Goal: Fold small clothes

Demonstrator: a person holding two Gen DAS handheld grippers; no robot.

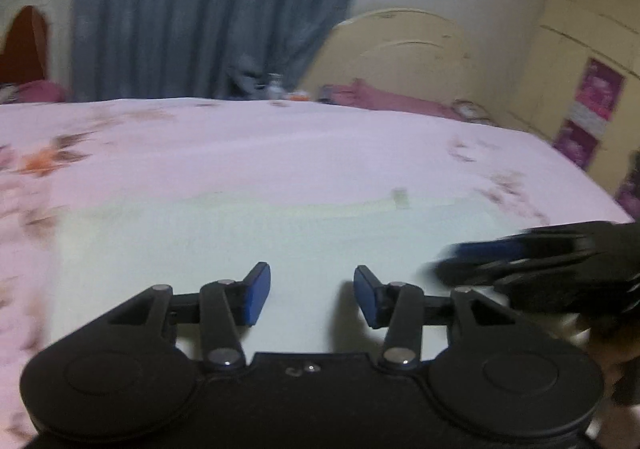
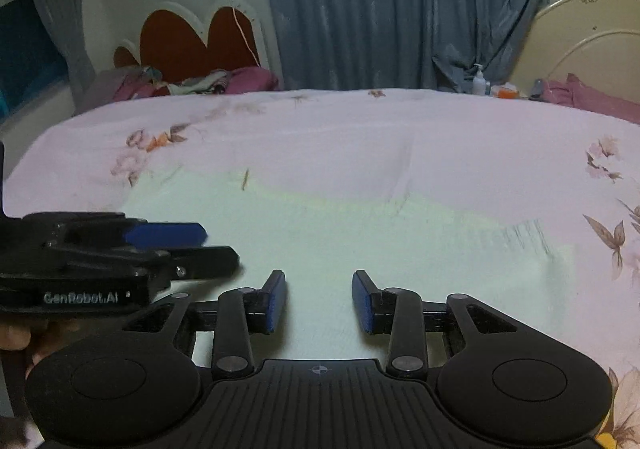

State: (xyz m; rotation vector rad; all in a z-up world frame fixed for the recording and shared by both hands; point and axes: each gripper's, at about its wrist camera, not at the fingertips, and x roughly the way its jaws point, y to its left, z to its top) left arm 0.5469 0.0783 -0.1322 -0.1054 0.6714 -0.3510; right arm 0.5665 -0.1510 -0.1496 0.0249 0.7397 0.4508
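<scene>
both the left hand-held gripper (image 1: 312,295) and right hand-held gripper (image 2: 319,301) hover agape and empty over the pale garment (image 2: 360,249) on the bed (image 2: 360,137); pinching bedsheet along with cloth could drag both.

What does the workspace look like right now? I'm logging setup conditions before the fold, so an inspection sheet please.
Surface: pink floral bedsheet over a bed, mostly smooth.
Job's things: pale mint-green garment lying flat on the sheet.
Clutter: pile of clothes at the far edge, white pump bottle.
Grippers: left tool open, empty; right tool open, empty; both above the garment.
Cables: thin cord hanging by the wall.
Surroundings: blue-grey curtain, red heart-shaped headboard.
</scene>
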